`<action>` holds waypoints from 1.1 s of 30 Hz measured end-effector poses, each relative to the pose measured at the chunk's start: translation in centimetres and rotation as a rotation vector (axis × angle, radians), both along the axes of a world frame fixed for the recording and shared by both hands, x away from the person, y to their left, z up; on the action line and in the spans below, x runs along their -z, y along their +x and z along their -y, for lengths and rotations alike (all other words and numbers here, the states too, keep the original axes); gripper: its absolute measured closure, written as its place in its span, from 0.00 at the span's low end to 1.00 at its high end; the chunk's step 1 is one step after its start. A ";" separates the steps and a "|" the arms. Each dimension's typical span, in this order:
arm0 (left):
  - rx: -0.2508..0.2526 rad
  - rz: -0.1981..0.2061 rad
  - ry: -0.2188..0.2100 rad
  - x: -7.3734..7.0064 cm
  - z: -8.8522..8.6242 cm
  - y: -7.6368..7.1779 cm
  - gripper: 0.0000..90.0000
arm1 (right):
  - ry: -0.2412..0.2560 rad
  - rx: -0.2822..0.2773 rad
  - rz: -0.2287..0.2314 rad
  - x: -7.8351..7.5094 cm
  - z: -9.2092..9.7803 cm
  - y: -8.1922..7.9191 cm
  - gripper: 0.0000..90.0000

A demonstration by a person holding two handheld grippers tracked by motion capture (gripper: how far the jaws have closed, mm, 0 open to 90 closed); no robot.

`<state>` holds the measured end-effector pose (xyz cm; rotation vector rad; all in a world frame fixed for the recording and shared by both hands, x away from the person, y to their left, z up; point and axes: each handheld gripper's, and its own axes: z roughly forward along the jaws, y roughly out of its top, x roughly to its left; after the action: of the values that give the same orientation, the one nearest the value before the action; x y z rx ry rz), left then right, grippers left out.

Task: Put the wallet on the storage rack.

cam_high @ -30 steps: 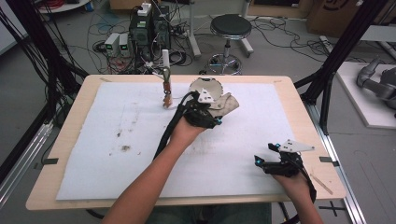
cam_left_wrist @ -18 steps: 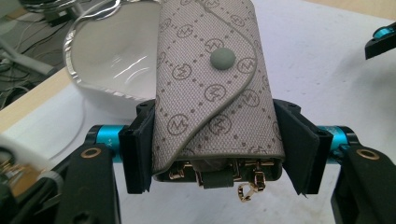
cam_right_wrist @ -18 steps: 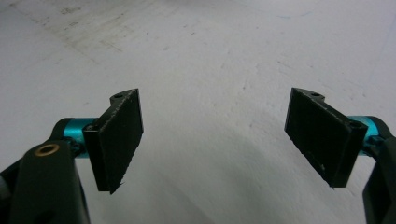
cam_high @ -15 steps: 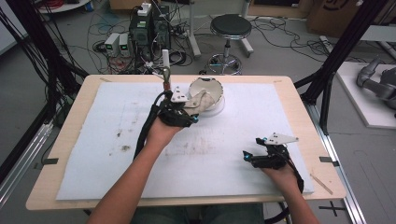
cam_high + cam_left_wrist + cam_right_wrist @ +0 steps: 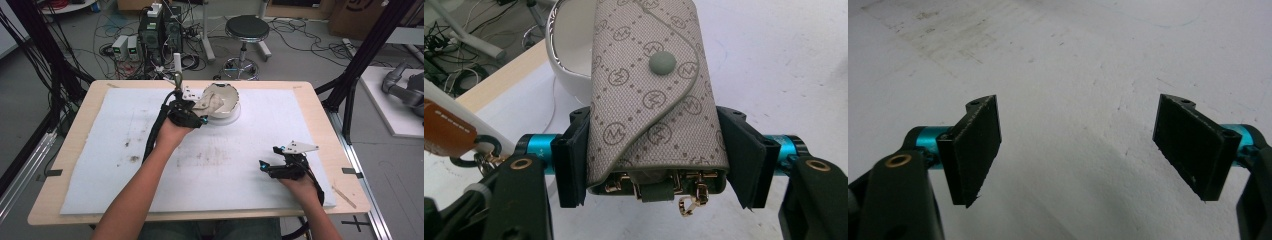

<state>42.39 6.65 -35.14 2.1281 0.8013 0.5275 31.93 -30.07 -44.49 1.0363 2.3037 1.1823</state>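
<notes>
Left gripper view, pouch: your left gripper (image 5: 651, 165) is clamped on a grey monogrammed key pouch (image 5: 651, 95), one jaw pressed on each long side, the snap flap facing the camera and gold clips hanging from its near end.
High view, pouch place: the pouch (image 5: 209, 103) juts forward from your left gripper (image 5: 196, 112), its far end over the rim of the white bowl (image 5: 227, 107).
Bowl: directly ahead of the left jaws; in the left gripper view the bowl (image 5: 571, 60) sits behind the pouch, and you cannot tell whether the two touch.
Tag: in the left gripper view a brown leather tag (image 5: 446, 131) on a ring lies just outside the left jaw, close to the gripper body.
Right gripper: your right gripper (image 5: 270, 167) sits well apart from the left one, toward the near right side of the table (image 5: 65, 130); in the right gripper view its jaws (image 5: 1075, 150) stand wide apart with nothing but white mat (image 5: 1073, 60) between them.
Mat: white cover with brownish stains between the two grippers in the high view (image 5: 210, 157).
Change, left: a second ago your left gripper held the pouch just right of its present spot, and half a second ago it had already shifted left; the hold on the pouch is unchanged.
Change, right: your right gripper has come inward and slightly forward from the near right edge, jaws apart throughout.
</notes>
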 end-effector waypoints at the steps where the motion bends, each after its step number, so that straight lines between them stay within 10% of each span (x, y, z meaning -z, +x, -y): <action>1: -0.002 0.002 -0.005 0.1 0.2 0.2 0.40 | 0.001 0.002 -0.004 0.0 0.1 0.0 0.22; 33: 0.017 -0.092 0.136 0.6 5.3 5.5 0.39 | -0.010 0.003 -0.004 0.3 0.2 0.1 0.22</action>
<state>47.92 1.40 -35.71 2.2962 0.8182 0.4905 32.01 -30.24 -44.77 1.0390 2.3079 1.1670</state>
